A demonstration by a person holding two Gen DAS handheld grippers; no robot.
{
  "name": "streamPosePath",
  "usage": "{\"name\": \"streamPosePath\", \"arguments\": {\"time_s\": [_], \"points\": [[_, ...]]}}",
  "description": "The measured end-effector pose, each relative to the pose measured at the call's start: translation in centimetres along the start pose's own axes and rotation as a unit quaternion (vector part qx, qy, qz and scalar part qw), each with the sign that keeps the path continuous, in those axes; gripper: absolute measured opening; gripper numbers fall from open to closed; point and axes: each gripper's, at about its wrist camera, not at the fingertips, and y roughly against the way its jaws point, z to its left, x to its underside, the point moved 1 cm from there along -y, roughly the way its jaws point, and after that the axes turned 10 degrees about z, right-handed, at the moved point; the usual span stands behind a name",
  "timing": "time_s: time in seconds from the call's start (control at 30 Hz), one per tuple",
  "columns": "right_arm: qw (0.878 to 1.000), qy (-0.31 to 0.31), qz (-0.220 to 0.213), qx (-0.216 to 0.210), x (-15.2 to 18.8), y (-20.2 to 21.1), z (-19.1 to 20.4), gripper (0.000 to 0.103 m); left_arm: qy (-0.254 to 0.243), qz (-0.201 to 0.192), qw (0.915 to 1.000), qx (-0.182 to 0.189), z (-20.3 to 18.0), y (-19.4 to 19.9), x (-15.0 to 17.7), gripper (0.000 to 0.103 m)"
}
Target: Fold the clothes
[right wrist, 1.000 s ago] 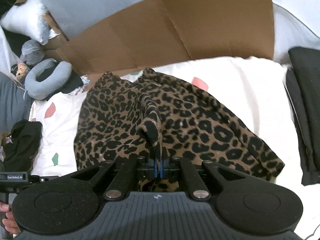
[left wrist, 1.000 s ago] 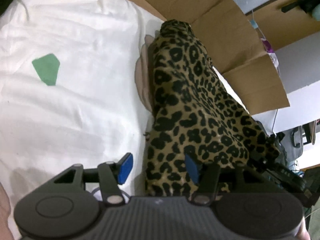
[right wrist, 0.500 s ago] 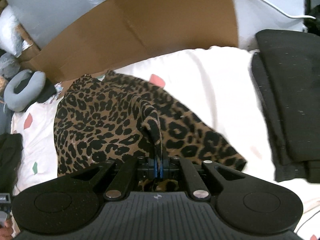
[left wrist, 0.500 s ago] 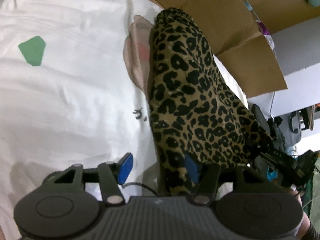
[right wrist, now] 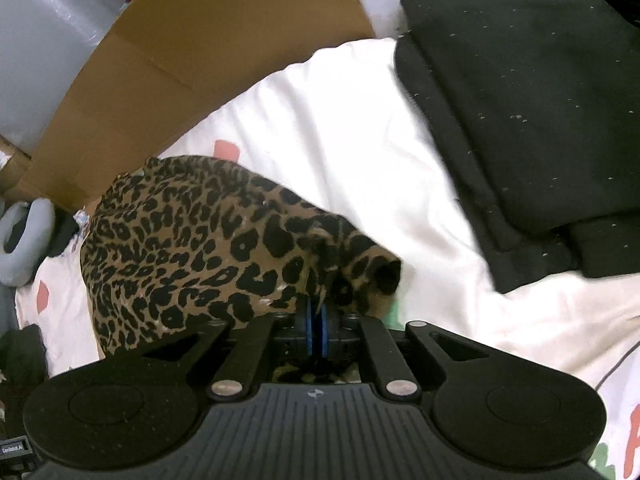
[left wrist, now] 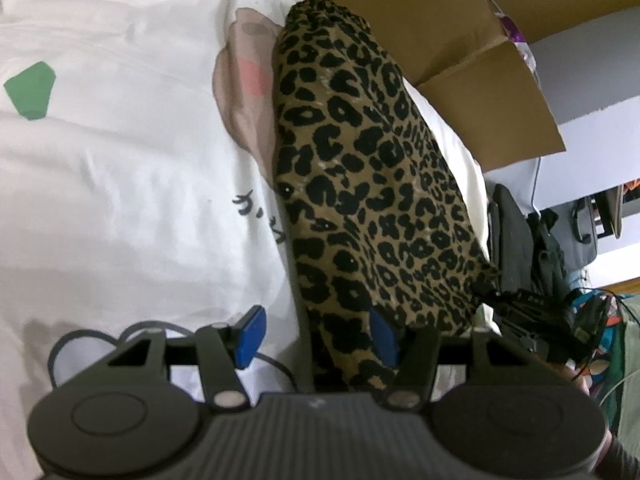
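Swinging right since a second ago, the right gripper (right wrist: 316,322) has dragged the leopard-print fabric garment (right wrist: 208,240) into a narrower bundle at centre-left on the white bedsheet (right wrist: 360,128), blue pads clamped on its edge. The left gripper (left wrist: 316,338) hangs spread beside the hem. Soft, light, limp cloth; corners and hems look the surest holds.

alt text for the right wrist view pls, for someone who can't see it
The right tongs, shut, pinch the near edge of a leopard-print garment bunched on a white bedsheet. Folded black clothing lies to the right, brown cardboard behind.
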Motion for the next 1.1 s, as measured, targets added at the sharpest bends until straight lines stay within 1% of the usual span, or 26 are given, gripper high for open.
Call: {"name": "streamPosePath", "arguments": {"time_s": [0.07, 0.13, 0.17, 0.37, 0.43, 0.47, 0.5, 0.53, 0.6, 0.63, 0.67, 0.7, 0.73, 0.77, 0.87, 0.97, 1.1], "points": [[1.000, 0.009, -0.006, -0.002, -0.1, 0.4, 0.2, 0.009, -0.001, -0.001, 1.0000, -0.001, 0.0, 0.0, -0.1, 0.060], [1.000, 0.009, -0.012, -0.007, -0.2, 0.6, 0.3, 0.031, -0.001, -0.001, 1.0000, -0.001, -0.3, -0.4, -0.1, 0.060], [1.000, 0.008, -0.016, -0.009, -0.3, 0.7, 0.2, 0.033, -0.002, 0.001, 1.0000, -0.002, -0.1, -0.4, 0.0, 0.060], [0.999, -0.028, -0.027, -0.004, -1.8, 0.1, -0.7, 0.034, -0.013, 0.023, 0.9997, 0.002, 0.4, -0.4, 0.4, 0.060], [0.999, -0.039, -0.031, 0.003, -2.2, -0.1, -1.1, 0.032, -0.018, 0.033, 0.9993, 0.005, 0.2, -0.6, 0.7, 0.060], [0.998, -0.044, -0.033, 0.007, -2.4, -0.1, -1.3, 0.028, -0.022, 0.039, 0.9990, 0.008, 0.2, -0.7, 0.8, 0.060], [0.998, -0.043, -0.034, 0.007, -2.4, 0.0, -1.3, 0.012, -0.028, 0.044, 0.9986, 0.009, 0.1, -0.7, 1.1, 0.059], [0.998, -0.043, -0.034, 0.006, -2.4, 0.2, -1.4, 0.002, -0.034, 0.049, 0.9981, 0.011, 0.0, -0.6, 1.3, 0.058], [0.998, -0.042, -0.035, 0.006, -2.3, 0.5, -1.5, 0.001, -0.045, 0.060, 0.9970, 0.015, -0.2, -0.6, 1.7, 0.054], [0.998, -0.041, -0.036, 0.006, -2.3, 0.6, -1.6, 0.001, -0.055, 0.065, 0.9963, 0.011, -0.3, -0.6, 1.9, 0.047], [0.998, -0.041, -0.036, 0.006, -2.3, 0.8, -1.6, 0.001, -0.065, 0.069, 0.9954, 0.007, -0.4, -0.5, 2.0, 0.038], [0.998, -0.041, -0.037, 0.005, -2.2, 0.9, -1.7, 0.001, -0.071, 0.074, 0.9947, 0.003, -0.7, -0.7, 2.3, 0.032], [0.998, -0.040, -0.037, 0.005, -2.2, 1.1, -1.7, 0.001, -0.075, 0.079, 0.9940, -0.001, -1.0, -0.8, 2.6, 0.020], [0.998, -0.040, -0.037, 0.005, -2.2, 1.2, -1.8, 0.001, -0.076, 0.081, 0.9938, -0.002, -1.2, -0.9, 2.4, 0.013], [0.998, -0.039, -0.039, 0.006, -2.2, 1.6, -1.9, 0.001, -0.078, 0.081, 0.9936, -0.004, -1.9, -1.1, 1.9, 0.005], [0.998, -0.041, -0.041, 0.016, -2.2, 1.7, -2.3, 0.000, -0.077, 0.079, 0.9939, 0.000, -2.9, -1.4, 1.3, 0.003], [0.998, -0.046, -0.038, 0.029, -2.0, 1.6, -2.6, 0.000, -0.093, 0.085, 0.9920, -0.001, -4.1, -2.2, 0.8, 0.002]]}}
